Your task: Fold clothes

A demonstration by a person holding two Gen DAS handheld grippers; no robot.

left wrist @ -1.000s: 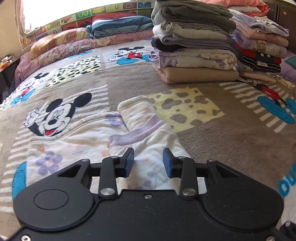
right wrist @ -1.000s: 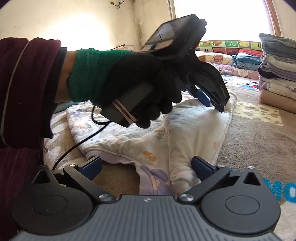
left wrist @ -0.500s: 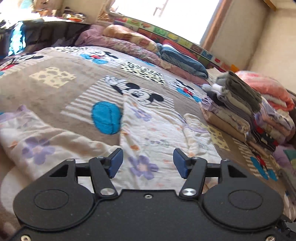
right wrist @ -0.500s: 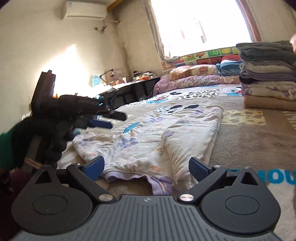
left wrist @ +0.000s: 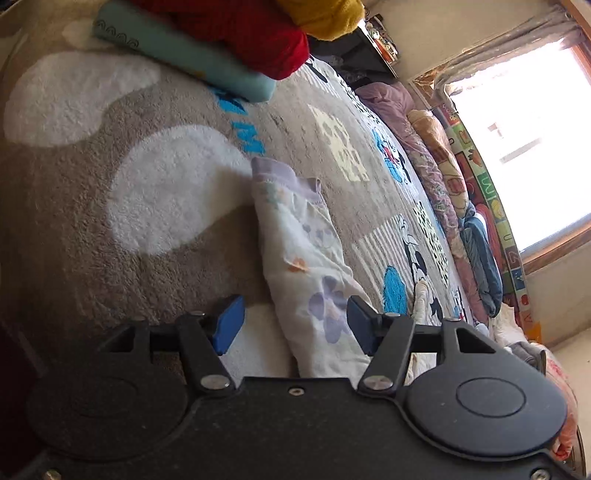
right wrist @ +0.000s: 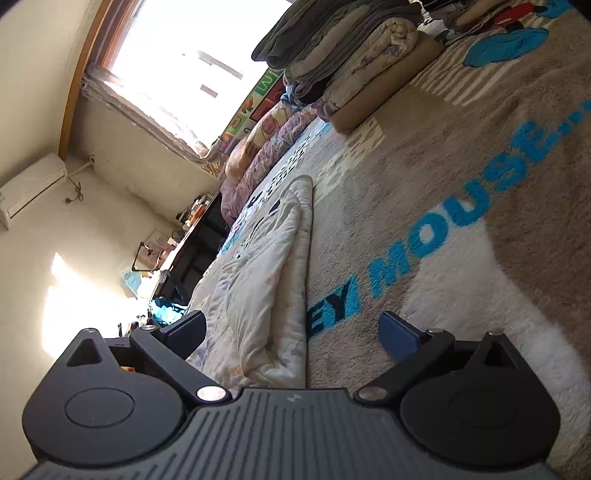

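A white floral garment with lilac trim (left wrist: pixel 299 236) lies lengthwise on the cartoon-print blanket (left wrist: pixel 166 184). My left gripper (left wrist: pixel 295 325) is rolled on its side and hovers low at the garment's near end. The cloth lies between its blue pads (left wrist: pixel 229 328), which stand apart and do not pinch it. In the right wrist view the same garment (right wrist: pixel 266 266) runs away as a long folded strip. My right gripper (right wrist: pixel 295 330), also rolled, is at the strip's near end, its jaws opening wide. The folded edge sits between its fingers, ungripped.
A tall stack of folded clothes (right wrist: pixel 351 55) stands on the far part of the bed. A red bundle (left wrist: pixel 229 26) on a teal folded piece (left wrist: pixel 184 51) lies near the left gripper. Rolled bedding (left wrist: pixel 436 177) lines the window side. A dark desk (right wrist: pixel 199 236) stands beside the bed.
Both grippers have rolled sideways. The left one swung from the sleeve near the stack to the garment's other end, and its jaws widened. The left hand has left the right wrist view.
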